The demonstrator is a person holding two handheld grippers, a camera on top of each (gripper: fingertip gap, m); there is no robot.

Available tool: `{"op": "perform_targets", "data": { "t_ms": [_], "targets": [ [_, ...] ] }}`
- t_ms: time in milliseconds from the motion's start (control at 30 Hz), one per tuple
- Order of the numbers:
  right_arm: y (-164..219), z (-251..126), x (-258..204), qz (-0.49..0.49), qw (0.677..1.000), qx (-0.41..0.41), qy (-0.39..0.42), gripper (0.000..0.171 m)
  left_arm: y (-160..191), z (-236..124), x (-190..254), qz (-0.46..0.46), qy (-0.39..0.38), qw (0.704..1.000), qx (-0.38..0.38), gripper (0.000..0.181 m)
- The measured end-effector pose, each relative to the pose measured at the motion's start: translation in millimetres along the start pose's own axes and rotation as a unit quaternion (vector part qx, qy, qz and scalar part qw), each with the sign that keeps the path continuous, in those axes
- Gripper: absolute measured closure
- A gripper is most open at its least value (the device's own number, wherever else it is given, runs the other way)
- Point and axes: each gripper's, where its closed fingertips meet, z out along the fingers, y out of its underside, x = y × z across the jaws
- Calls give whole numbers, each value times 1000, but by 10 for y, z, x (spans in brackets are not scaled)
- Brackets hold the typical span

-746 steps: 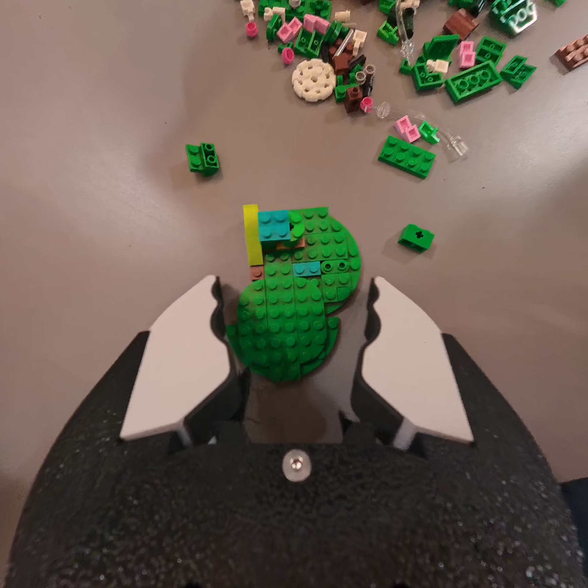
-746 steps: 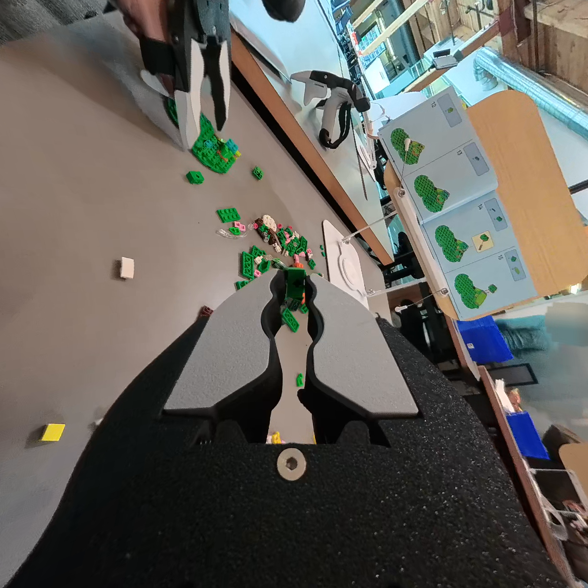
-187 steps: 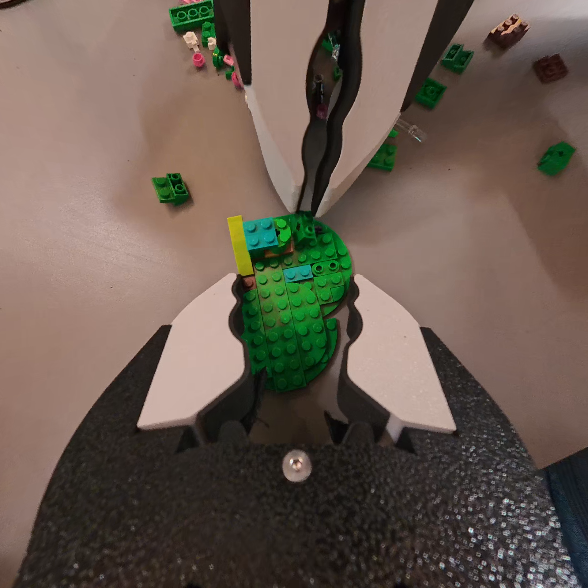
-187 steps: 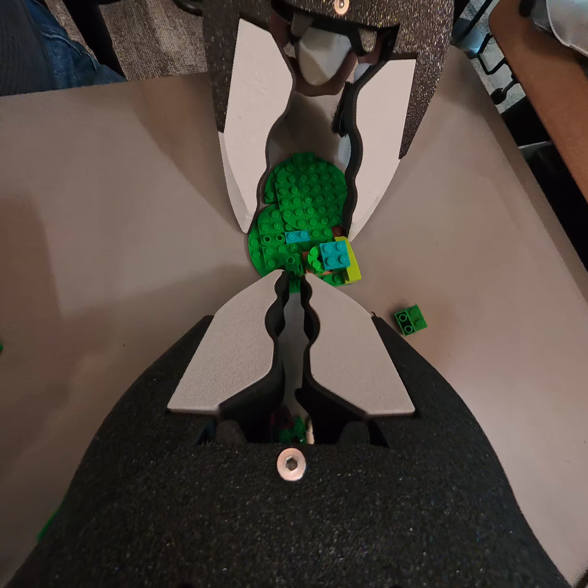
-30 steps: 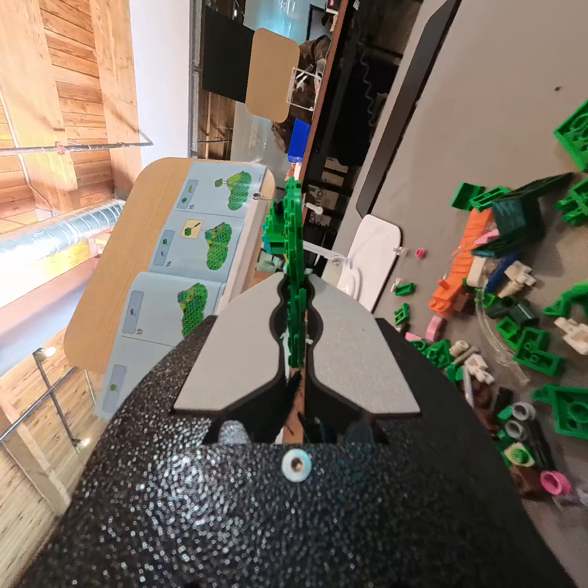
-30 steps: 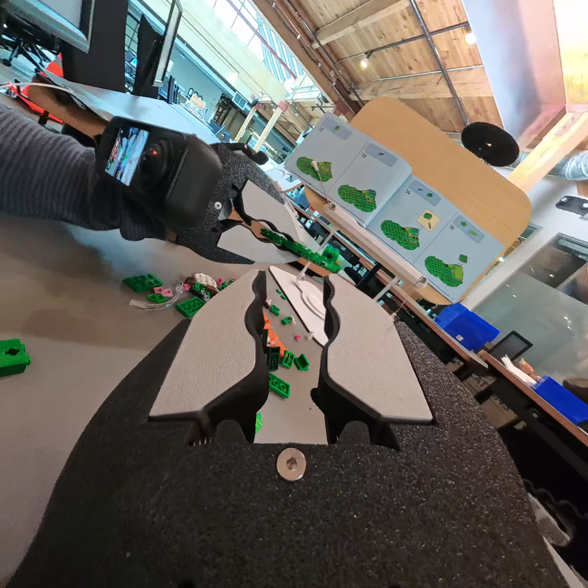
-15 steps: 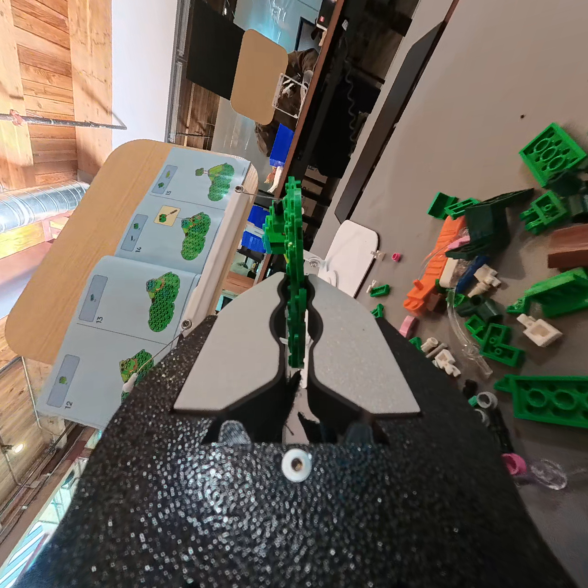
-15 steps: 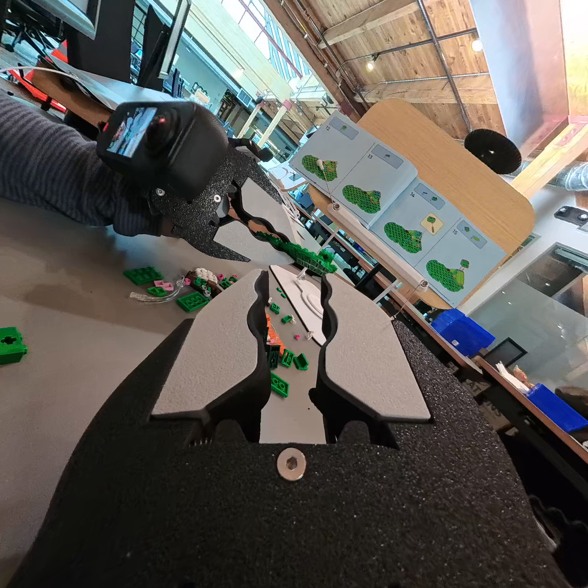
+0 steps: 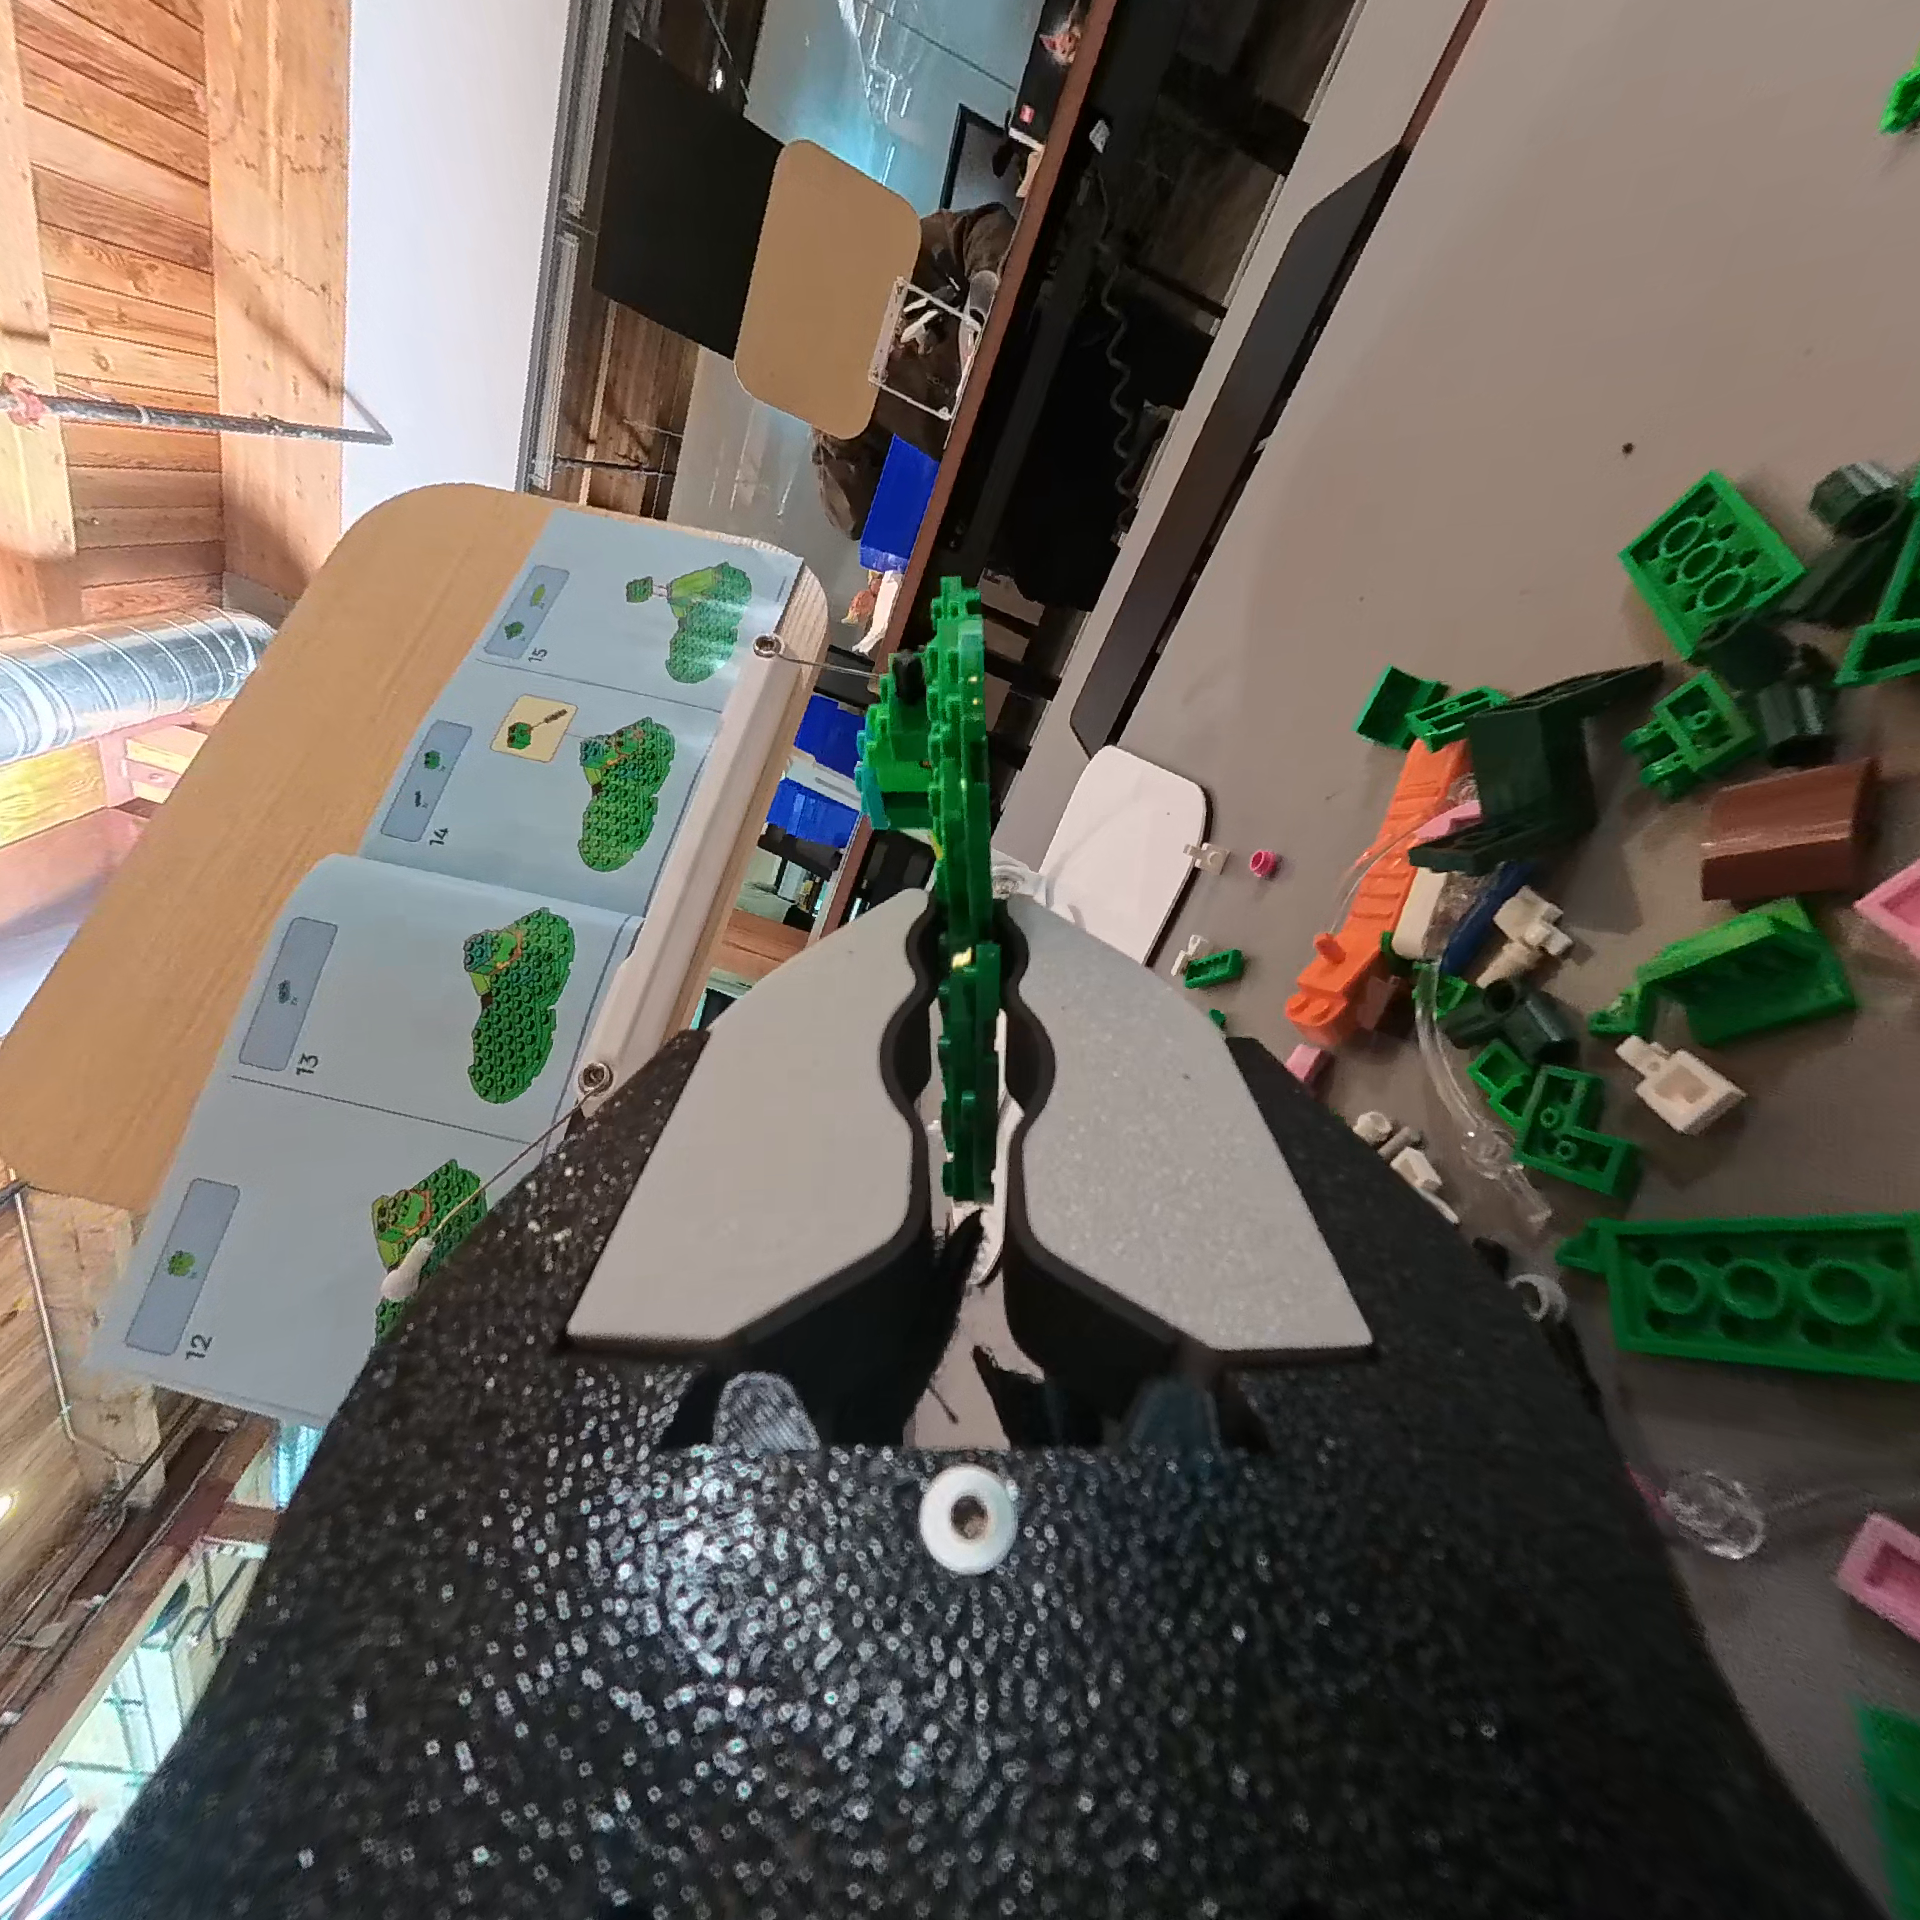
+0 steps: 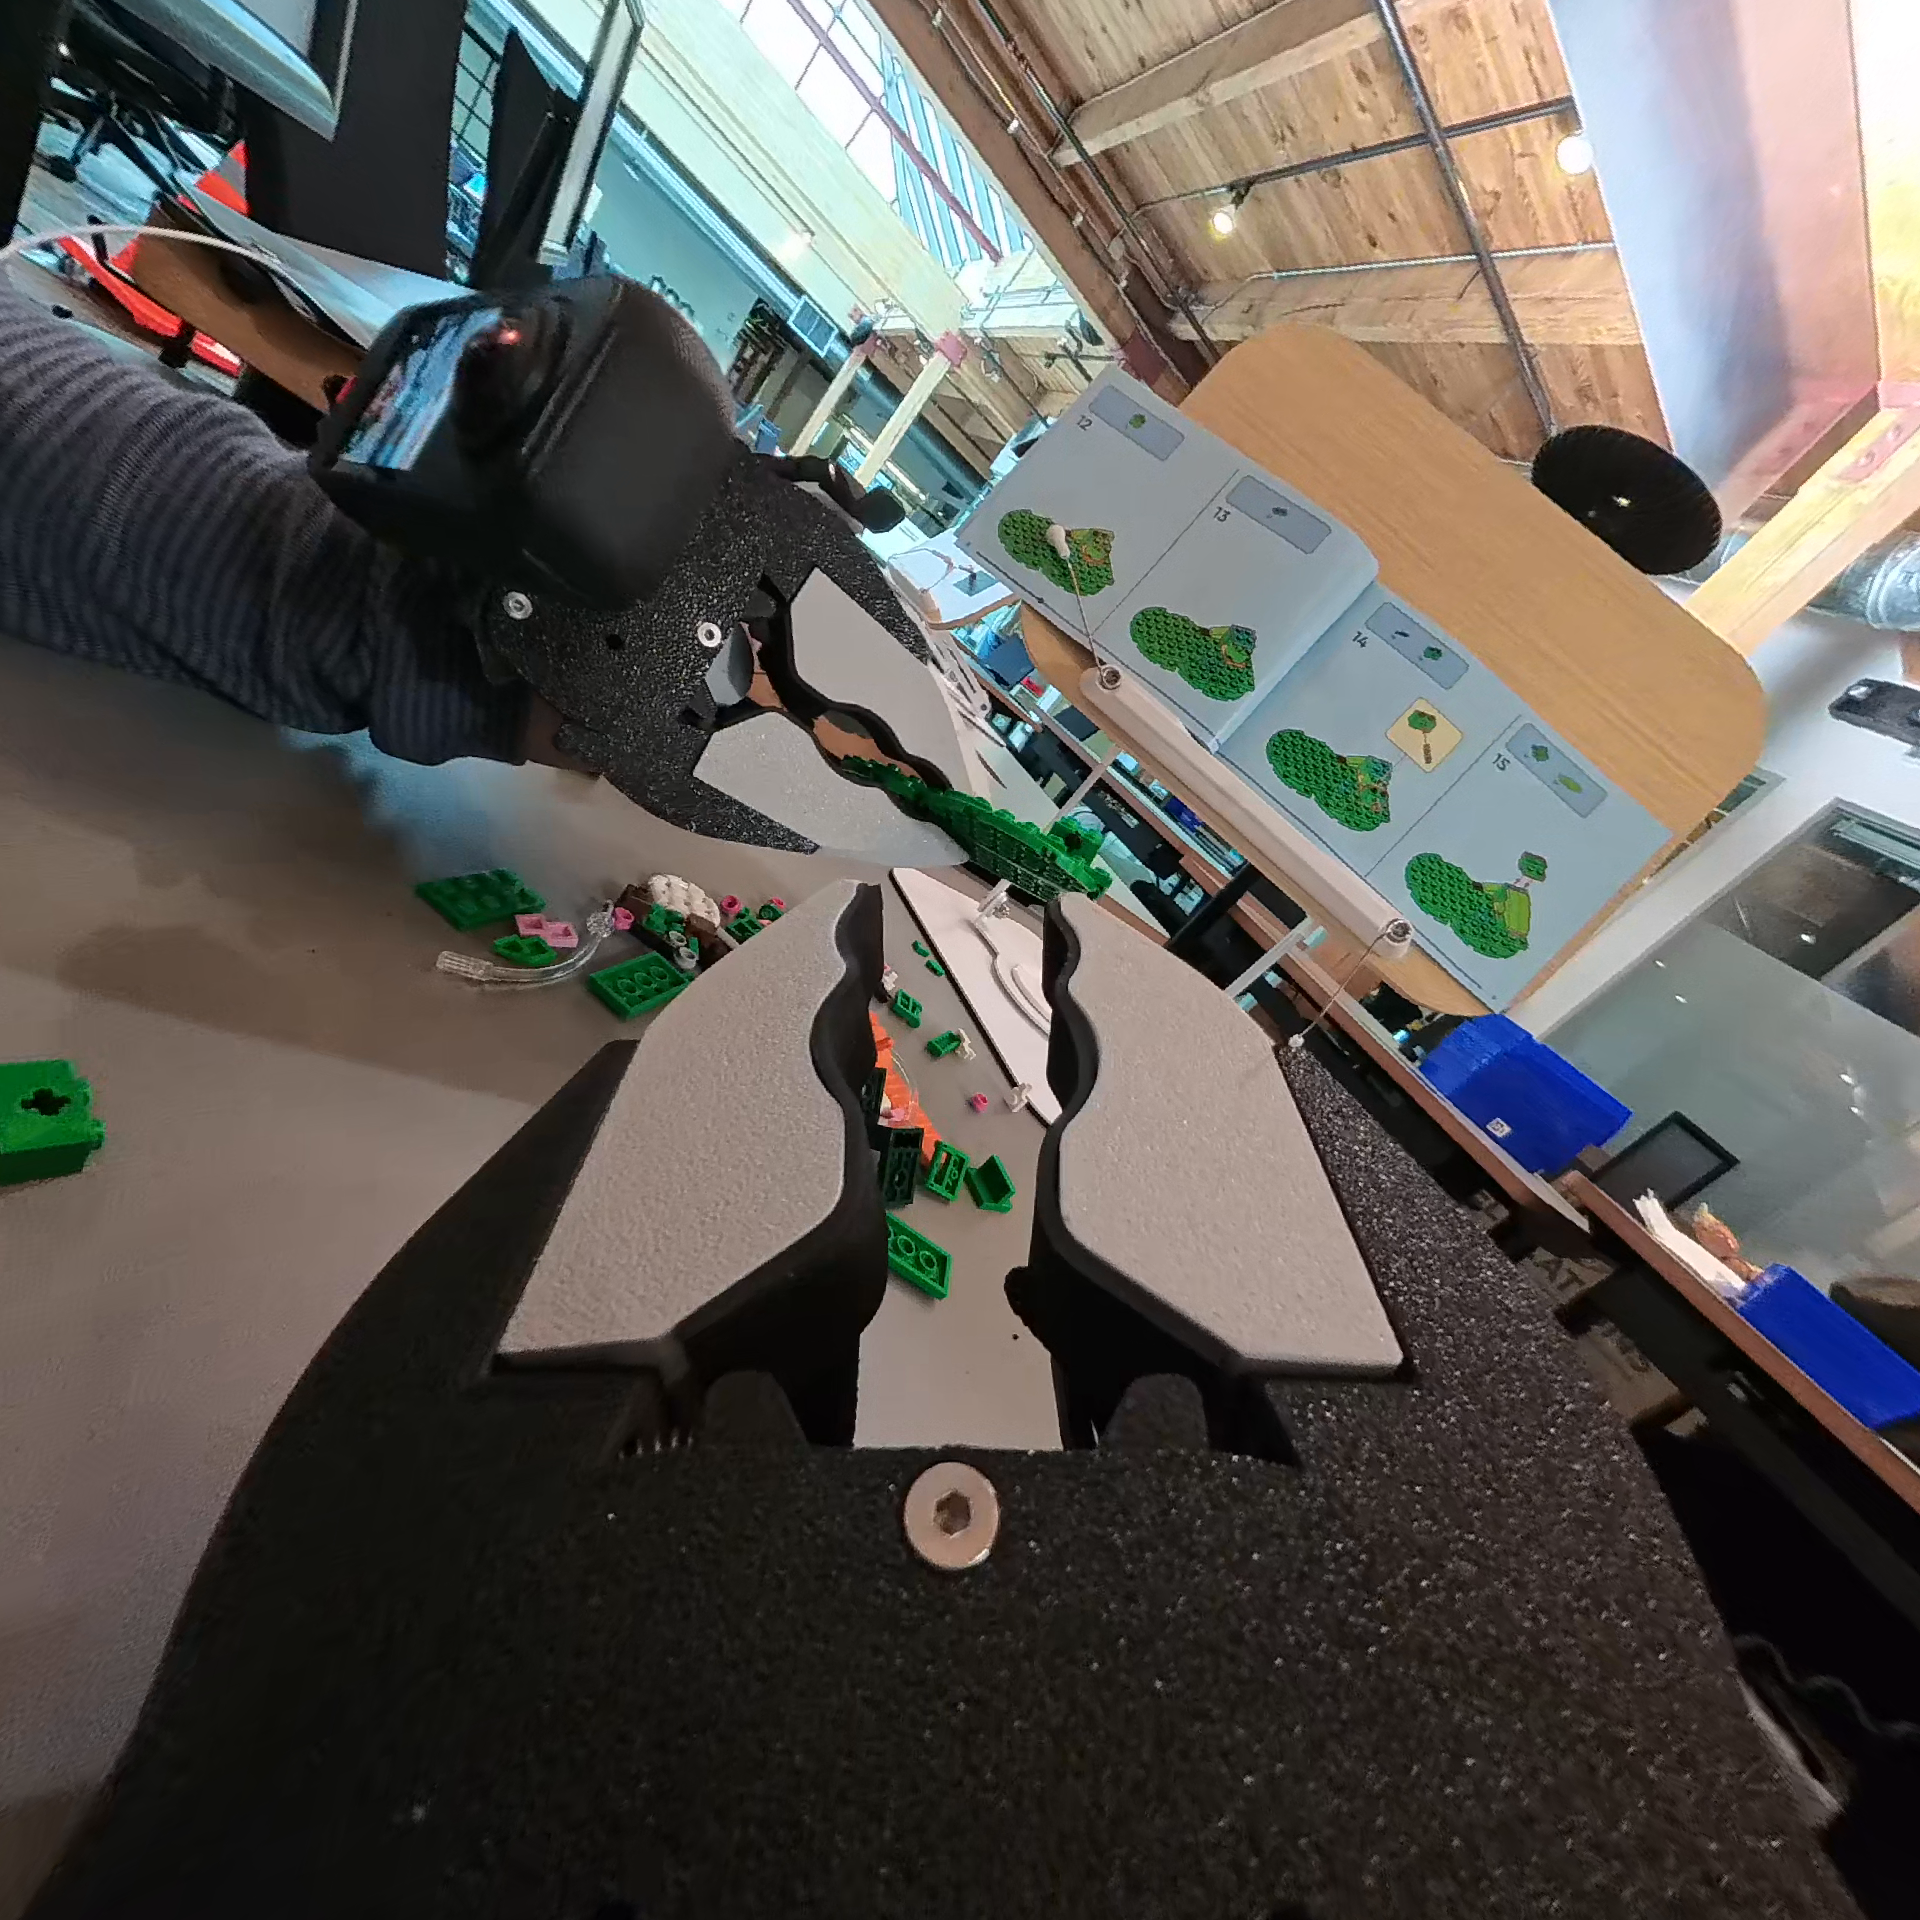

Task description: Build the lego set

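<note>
My left gripper point(image 9: 964, 914) is shut on a flat green lego plate assembly point(image 9: 961, 769), held edge-on above the table, with small green and teal bricks stacked near its far end. The same gripper point(image 10: 935, 831) and plate point(image 10: 997, 831) show in the right wrist view, held by a person's striped sleeve point(image 10: 177, 561). My right gripper point(image 10: 951, 914) is open and empty, low over the table, just below and in front of the held plate. Loose lego pieces point(image 9: 1704, 997) lie scattered on the grey table point(image 9: 1558, 436).
An open instruction booklet point(image 9: 488, 914) stands on a wooden board point(image 10: 1475, 520) at the table's far edge. A white flat stand base point(image 9: 1127, 862) lies near it. An orange brick separator point(image 9: 1371, 904) and a brown curved piece point(image 9: 1787, 831) lie among the pieces. There is about 12 cm between the tips of the two grippers.
My left gripper with the green plate has turned and shifted over the table, so more of the loose pieces show. The right gripper has stayed open and barely moved.
</note>
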Motion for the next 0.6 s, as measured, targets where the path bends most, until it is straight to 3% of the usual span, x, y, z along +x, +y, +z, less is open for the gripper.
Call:
{"op": "perform_targets", "data": {
  "t_ms": [600],
  "targets": [
    [-21,-17,-20,3,1000,7,-6,144,11,13,65,-25,20,999,4,173]
  ]
}}
